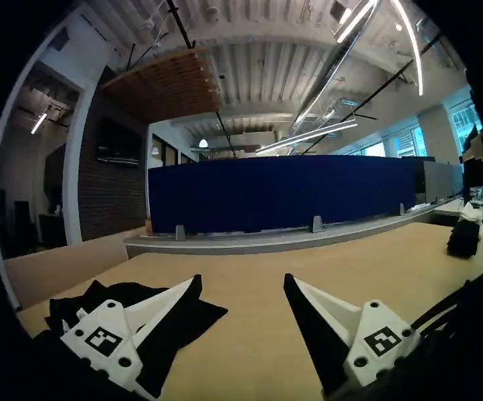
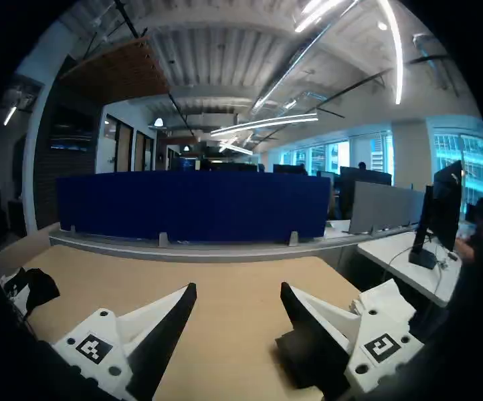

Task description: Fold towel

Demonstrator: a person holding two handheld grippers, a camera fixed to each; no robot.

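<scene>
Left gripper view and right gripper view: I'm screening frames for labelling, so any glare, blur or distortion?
Left gripper view: sharp, fisheye bows the long blue partition; the crumpled black towel shows little fold detail. Right gripper view: sharp too, white ceiling light strips and windows blown out.

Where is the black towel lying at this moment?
In the left gripper view, the black towel lies crumpled on the wooden table at lower left, partly under the left-hand finger of the open left gripper.
</scene>
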